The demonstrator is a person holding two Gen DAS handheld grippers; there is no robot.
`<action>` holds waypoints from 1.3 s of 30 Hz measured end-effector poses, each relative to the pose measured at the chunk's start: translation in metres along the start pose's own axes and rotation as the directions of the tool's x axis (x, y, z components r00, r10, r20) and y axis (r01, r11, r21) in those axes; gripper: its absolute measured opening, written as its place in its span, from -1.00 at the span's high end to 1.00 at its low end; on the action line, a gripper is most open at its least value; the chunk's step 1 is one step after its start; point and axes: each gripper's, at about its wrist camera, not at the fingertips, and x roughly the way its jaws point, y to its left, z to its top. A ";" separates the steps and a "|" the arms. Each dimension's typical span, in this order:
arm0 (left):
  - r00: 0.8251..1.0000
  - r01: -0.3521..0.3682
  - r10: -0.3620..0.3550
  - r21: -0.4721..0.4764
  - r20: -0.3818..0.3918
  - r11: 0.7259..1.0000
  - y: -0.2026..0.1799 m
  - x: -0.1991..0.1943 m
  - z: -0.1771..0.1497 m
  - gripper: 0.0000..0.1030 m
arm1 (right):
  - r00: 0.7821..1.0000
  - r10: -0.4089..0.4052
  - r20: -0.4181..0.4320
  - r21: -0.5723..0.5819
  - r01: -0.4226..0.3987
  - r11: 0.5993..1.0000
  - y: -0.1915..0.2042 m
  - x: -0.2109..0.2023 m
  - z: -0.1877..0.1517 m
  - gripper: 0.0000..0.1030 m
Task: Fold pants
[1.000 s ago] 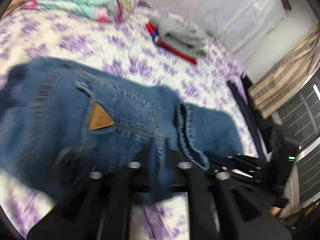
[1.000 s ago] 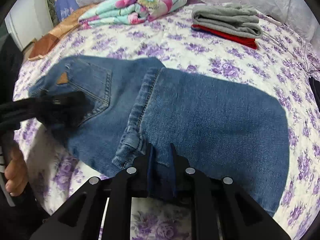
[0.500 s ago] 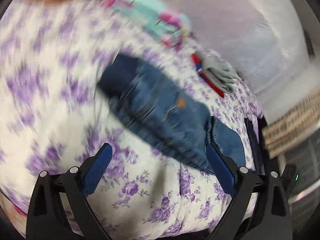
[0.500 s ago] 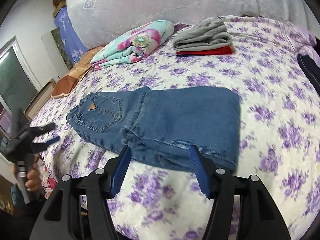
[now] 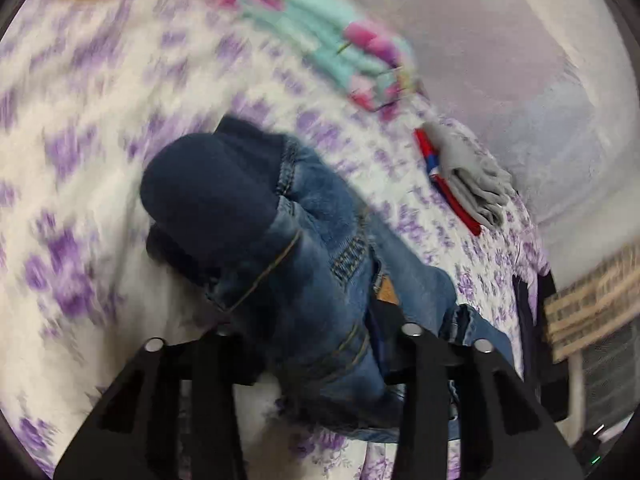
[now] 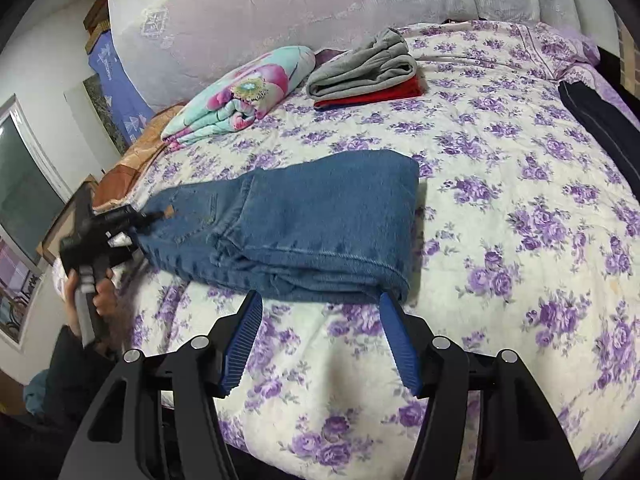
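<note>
The blue jeans [image 6: 316, 220] lie folded on the flowered bed, the legs laid over the seat. My right gripper [image 6: 320, 340] is open and empty, just short of the near edge of the jeans. In the left wrist view my left gripper [image 5: 316, 344] is closed around the waist end of the jeans [image 5: 320, 280], with denim bunched between its fingers and lifted. In the right wrist view the left gripper [image 6: 136, 220] shows at the left end of the jeans, by the leather patch.
A folded floral blanket [image 6: 240, 96] and a stack of grey and red clothes [image 6: 364, 72] lie at the back of the bed [image 6: 520, 240]. A dark garment [image 6: 592, 120] lies at the right edge. A padded headboard stands behind.
Both grippers let go of the jeans and opened. The right one pulled back and stays open. The left one swung around and closed on the waist end.
</note>
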 end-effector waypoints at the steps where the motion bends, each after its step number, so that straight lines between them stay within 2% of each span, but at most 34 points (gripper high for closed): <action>1: 0.999 -0.014 0.012 0.044 0.038 0.999 -0.007 -0.006 -0.004 0.34 | 1.000 -0.005 -0.003 -0.002 0.005 1.000 0.001 0.001 -0.001 -0.20; 3: 0.992 -0.061 0.045 0.143 0.119 0.988 -0.022 -0.017 -0.015 0.34 | 0.999 -0.018 -0.030 -0.010 0.018 1.000 0.007 0.010 0.002 -0.18; 4: 0.987 -0.085 0.057 0.186 0.153 0.979 -0.029 -0.020 -0.020 0.34 | 0.998 -0.026 -0.049 -0.035 0.025 0.999 0.016 0.019 0.008 -0.04; 5: 0.985 -0.094 0.060 0.204 0.164 0.975 -0.031 -0.022 -0.022 0.34 | 0.998 -0.020 -0.055 -0.063 0.017 0.998 0.025 0.025 0.016 0.20; 6: 0.984 -0.096 0.060 0.212 0.167 0.973 -0.032 -0.023 -0.022 0.34 | 0.998 -0.003 -0.057 -0.089 -0.002 0.996 0.034 0.029 0.022 0.32; 8: 0.986 -0.082 0.050 0.208 0.158 0.975 -0.029 -0.025 -0.020 0.34 | 0.994 0.077 -0.082 -0.153 -0.089 0.984 0.064 0.047 0.045 0.75; 9: 0.988 -0.077 0.047 0.203 0.150 0.976 -0.027 -0.024 -0.019 0.34 | 0.988 0.107 -0.114 -0.182 -0.126 0.975 0.082 0.062 0.060 0.77; 12: 0.990 -0.064 0.038 0.194 0.134 0.979 -0.021 -0.024 -0.018 0.34 | 0.977 0.116 -0.180 -0.244 -0.159 0.957 0.118 0.102 0.088 0.77; 15: 0.992 -0.049 0.027 0.182 0.122 0.982 -0.017 -0.023 -0.018 0.34 | 0.959 0.055 -0.277 -0.227 -0.121 0.966 0.138 0.160 0.107 0.83; 16: 0.993 -0.047 0.026 0.180 0.118 0.983 -0.016 -0.021 -0.018 0.34 | 0.949 0.037 -0.312 -0.219 -0.110 0.969 0.139 0.174 0.108 0.86; 17: 0.993 -0.047 0.026 0.179 0.116 0.983 -0.014 -0.020 -0.018 0.34 | 0.926 0.028 -0.377 -0.199 -0.110 0.974 0.138 0.196 0.105 0.90; 18: 0.994 -0.045 0.026 0.178 0.111 0.983 -0.013 -0.018 -0.017 0.34 | 0.911 0.031 -0.410 -0.182 -0.115 0.977 0.138 0.212 0.099 0.90; 20: 0.994 -0.064 0.046 0.182 0.102 0.981 -0.012 -0.013 -0.017 0.34 | 0.923 0.018 -0.383 -0.219 -0.110 0.969 0.143 0.212 0.097 0.92; 22: 0.995 -0.064 0.048 0.181 0.093 0.981 -0.010 -0.011 -0.016 0.34 | 0.923 0.012 -0.384 -0.231 -0.109 0.967 0.146 0.203 0.099 0.91; 24: 0.996 -0.054 0.040 0.180 0.082 0.982 -0.010 -0.013 -0.014 0.34 | 0.924 0.089 -0.372 -0.177 -0.165 0.970 0.139 0.176 0.102 0.92; 26: 0.995 -0.072 0.056 0.208 0.083 0.975 -0.016 -0.016 -0.014 0.34 | 0.947 0.129 -0.293 -0.165 -0.183 0.969 0.125 0.142 0.105 0.92; 28: 0.990 -0.116 0.090 0.273 0.106 0.955 -0.030 -0.023 -0.017 0.34 | 0.974 0.139 -0.182 -0.142 -0.166 0.976 0.099 0.097 0.107 0.90; 30: 0.977 -0.195 0.147 0.381 0.153 0.904 -0.058 -0.033 -0.024 0.34 | 0.988 0.123 -0.097 -0.097 -0.133 0.986 0.070 0.064 0.102 0.87; 31: 0.966 -0.242 0.174 0.449 0.189 0.860 -0.079 -0.040 -0.030 0.34 | 0.992 0.114 -0.053 -0.050 -0.116 0.992 0.047 0.043 0.097 0.87; 32: 0.960 -0.268 0.183 0.493 0.214 0.828 -0.095 -0.045 -0.033 0.34 | 0.994 0.106 -0.029 -0.012 -0.106 0.994 0.030 0.032 0.093 0.87; 33: 0.952 -0.293 0.189 0.539 0.241 0.790 -0.113 -0.050 -0.039 0.34 | 0.995 0.096 -0.006 0.024 -0.096 0.995 0.014 0.021 0.088 0.87; 34: 0.943 -0.320 0.186 0.604 0.275 0.730 -0.140 -0.055 -0.049 0.34 | 0.996 0.090 0.011 0.050 -0.091 0.995 0.001 0.014 0.083 0.87; 35: 0.940 -0.332 0.181 0.645 0.291 0.689 -0.158 -0.057 -0.056 0.34 | 0.996 0.086 0.035 0.082 -0.089 0.993 -0.014 0.004 0.075 0.87; 37: 0.942 -0.329 0.147 0.741 0.301 0.586 -0.203 -0.057 -0.079 0.34 | 0.994 0.083 0.076 0.130 -0.093 0.987 -0.037 -0.010 0.061 0.87; 39: 0.954 -0.294 0.113 0.806 0.277 0.514 -0.236 -0.049 -0.099 0.34 | 0.991 0.080 0.110 0.182 -0.099 0.978 -0.064 -0.023 0.047 0.87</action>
